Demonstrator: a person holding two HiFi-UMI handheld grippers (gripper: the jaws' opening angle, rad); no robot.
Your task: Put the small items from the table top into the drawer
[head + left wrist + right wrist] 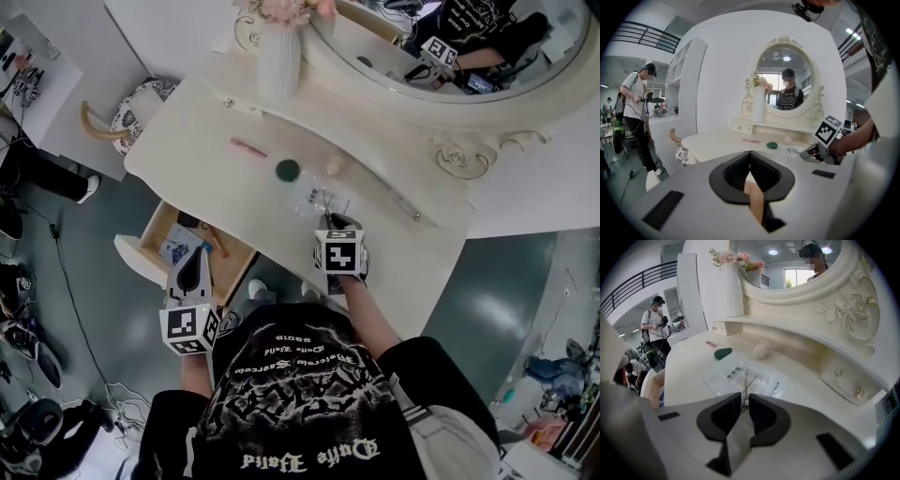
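A clear plastic packet (317,198) with a printed label lies on the cream dressing table (197,141). My right gripper (330,222) points down at its near edge. In the right gripper view the jaws (745,399) stand a narrow gap apart, with the packet's (740,376) creased edge between the tips. Farther back lie a green oval item (723,353), a pale round item (762,350) and a pink stick (710,344). My left gripper (199,262) hovers over the open drawer (150,236), shut and empty (750,153).
A white vase of flowers (278,61) and an oval mirror (450,56) stand at the back of the table. A small shelf with jewellery (846,383) sits under the mirror. The drawer holds several items. A stool (141,105) is left of the table; a person (635,108) stands beyond it.
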